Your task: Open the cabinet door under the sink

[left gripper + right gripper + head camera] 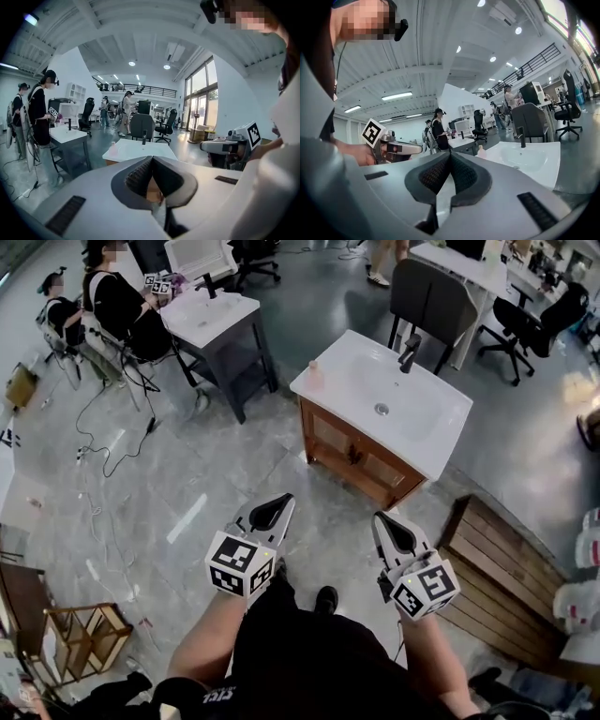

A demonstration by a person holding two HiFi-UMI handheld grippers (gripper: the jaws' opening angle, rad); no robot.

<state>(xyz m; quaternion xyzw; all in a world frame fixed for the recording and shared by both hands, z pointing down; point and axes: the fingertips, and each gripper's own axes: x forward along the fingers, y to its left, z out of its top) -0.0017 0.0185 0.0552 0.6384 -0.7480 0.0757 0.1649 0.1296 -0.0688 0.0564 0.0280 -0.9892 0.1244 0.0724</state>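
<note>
Left tool (279,505) and right tool (383,521): jaws together, nothing between them. Cabinet door (361,457) under the sink (427,442) lies ahead of both, well apart, its front facing them. Right tool is nearer, so it is the likelier one to reach.

The sink top (441,432) is glossy white, the cabinet (361,454) brown wood, the floor (187,474) seemingly polished stone.
</note>
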